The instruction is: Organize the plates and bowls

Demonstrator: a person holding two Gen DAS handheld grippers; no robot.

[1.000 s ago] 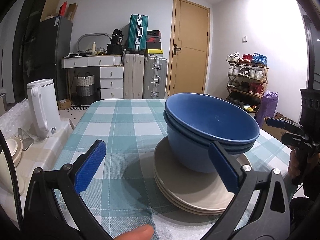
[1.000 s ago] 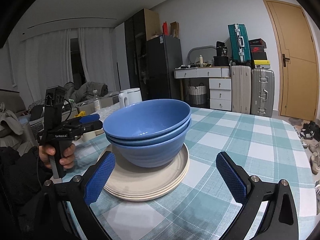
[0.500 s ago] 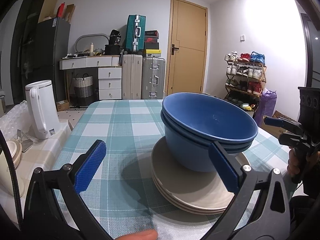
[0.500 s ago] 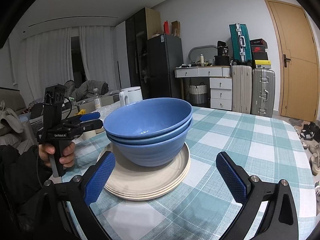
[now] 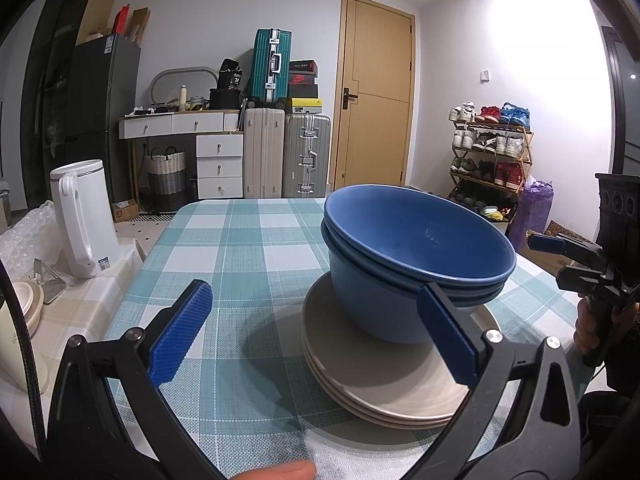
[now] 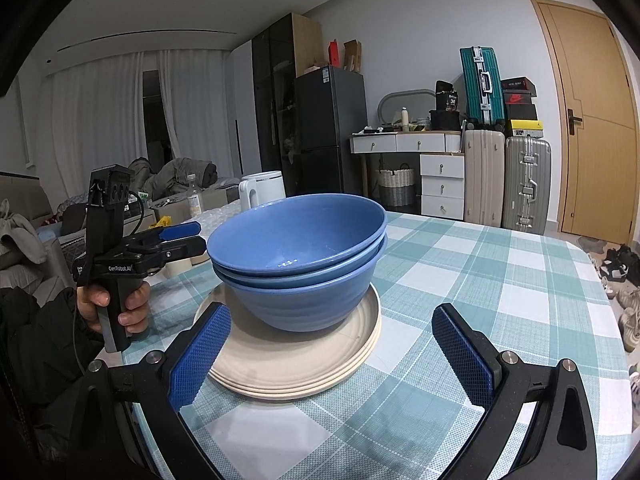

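Blue bowls (image 5: 416,256), nested one inside another, sat on a stack of beige plates (image 5: 384,376) at centre frame, on the teal-checked tablecloth (image 5: 240,248). Left gripper (image 5: 316,344) was released, jaws spread wide, its right pad in front of the bowls' rim; contact could not be told. Right gripper (image 6: 332,360) was likewise released, holding nothing, pads low in the frame on either side of the plate stack's near edge. White kettle (image 5: 82,220) stood at mid-left, off the cloth.
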